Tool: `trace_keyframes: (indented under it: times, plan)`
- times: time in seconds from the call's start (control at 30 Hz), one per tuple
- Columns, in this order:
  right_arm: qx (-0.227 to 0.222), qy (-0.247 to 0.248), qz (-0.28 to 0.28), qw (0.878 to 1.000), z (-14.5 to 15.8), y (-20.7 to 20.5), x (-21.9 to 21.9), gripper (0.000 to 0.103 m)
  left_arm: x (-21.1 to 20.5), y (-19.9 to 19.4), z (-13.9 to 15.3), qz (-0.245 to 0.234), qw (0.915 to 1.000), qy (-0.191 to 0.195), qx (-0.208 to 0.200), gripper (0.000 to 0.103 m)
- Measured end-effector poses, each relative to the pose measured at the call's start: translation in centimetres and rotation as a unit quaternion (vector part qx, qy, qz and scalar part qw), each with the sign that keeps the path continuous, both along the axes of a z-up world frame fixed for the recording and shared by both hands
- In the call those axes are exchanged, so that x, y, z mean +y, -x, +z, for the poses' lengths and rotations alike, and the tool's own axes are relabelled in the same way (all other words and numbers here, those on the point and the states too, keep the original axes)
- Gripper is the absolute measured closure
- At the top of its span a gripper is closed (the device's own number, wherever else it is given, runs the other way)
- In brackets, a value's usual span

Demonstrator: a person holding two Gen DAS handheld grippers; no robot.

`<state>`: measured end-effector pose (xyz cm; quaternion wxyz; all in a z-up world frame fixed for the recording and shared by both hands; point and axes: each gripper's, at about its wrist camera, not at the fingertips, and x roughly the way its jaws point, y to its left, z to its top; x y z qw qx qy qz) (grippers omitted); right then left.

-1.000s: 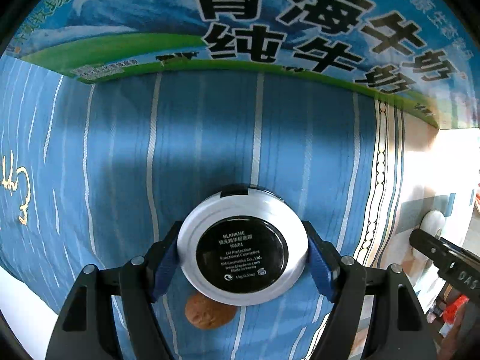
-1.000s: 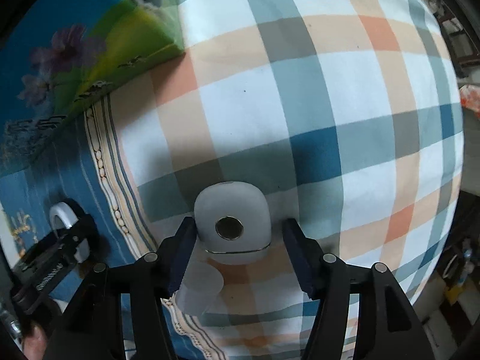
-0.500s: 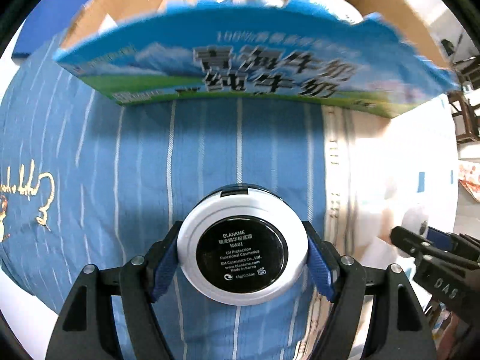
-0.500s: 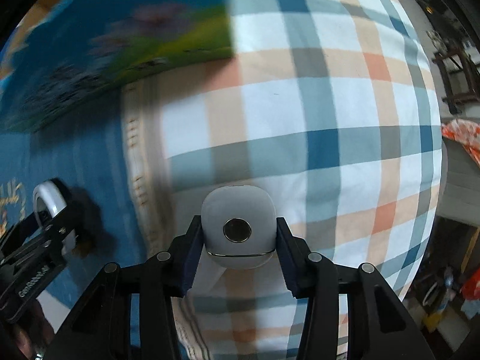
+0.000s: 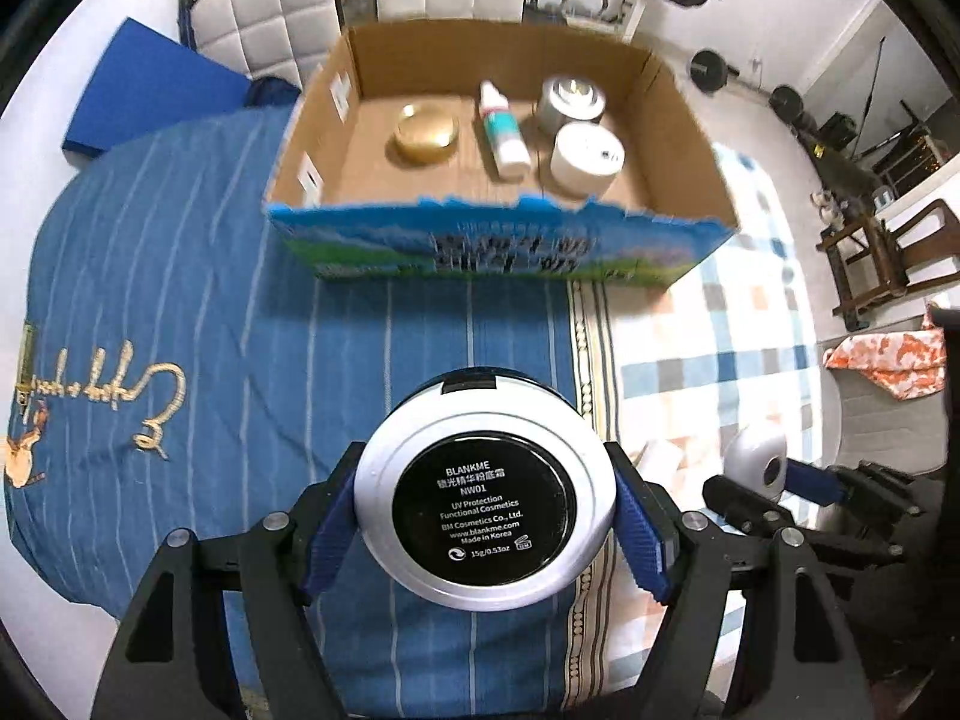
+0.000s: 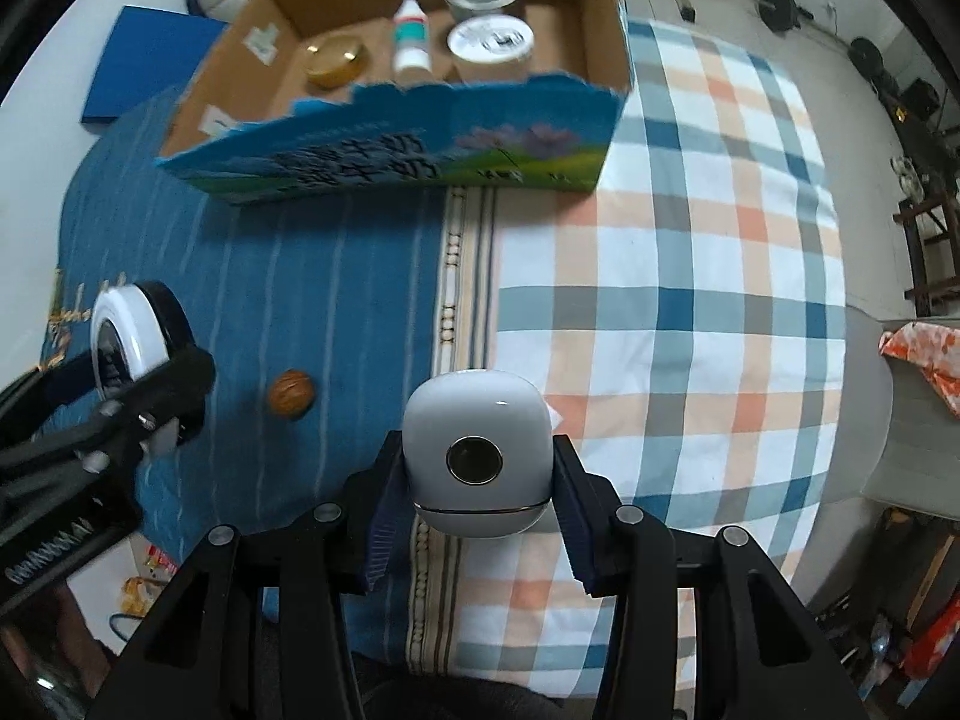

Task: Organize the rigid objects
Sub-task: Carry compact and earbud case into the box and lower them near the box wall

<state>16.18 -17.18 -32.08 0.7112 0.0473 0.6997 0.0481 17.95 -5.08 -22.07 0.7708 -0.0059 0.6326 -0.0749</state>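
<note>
Left wrist view: the left gripper (image 5: 486,516) is clamped on a round white compact (image 5: 485,501), blue pads pressing on both sides of its rim, so it sits dead centre between the fingers with its black label facing the camera. It hangs above the blue striped cloth (image 5: 240,312). Past it sits the open cardboard box (image 5: 678,120), and inside you can see a gold round tin (image 5: 425,135), a small white bottle (image 5: 503,131) lying down, a silver jar (image 5: 570,97) and a white jar (image 5: 587,157). The print on the box's front wall is smeared, can't read it. At the right edge the right gripper shows side-on, partly cut off by dark stuff in front.

Right wrist view is clearer: the right gripper (image 6: 477,480) is grasping a rounded white case (image 6: 477,461) with a dark round button on its face, pads tight against both sides, held over the seam where the blue cloth meets the checked cloth (image 6: 690,276). A walnut (image 6: 291,393) lies on the blue cloth, down between the two grippers and well apart from the box. The compact shows edge-on at far left, the lower half hidden behind the left gripper's finger.
</note>
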Motion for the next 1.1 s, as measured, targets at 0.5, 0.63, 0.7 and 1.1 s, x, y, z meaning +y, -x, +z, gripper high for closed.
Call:
trace_keyframes:
  times: [0.5,0.63,0.7,1.1]
  plan:
    - [-0.073,-0.030,-0.005,0.997,5.8,0.4,0.3,0.054,1.4,-0.3,4.9,-0.002,0.9975,0.042,-0.057,0.030]
    - [-0.091,-0.036,0.003,0.995,7.7,-0.3,0.6,0.054,2.0,-2.0,6.6,0.006,0.9957,0.048,-0.079,0.030]
    - [-0.099,-0.042,0.001,0.994,8.2,-1.1,0.7,0.054,2.4,-3.2,7.3,0.010,0.9947,0.046,-0.091,0.030]
    - [-0.114,-0.057,-0.007,0.992,8.0,-11.3,0.3,0.054,4.4,-13.9,4.6,0.022,0.9974,0.034,-0.059,0.030]
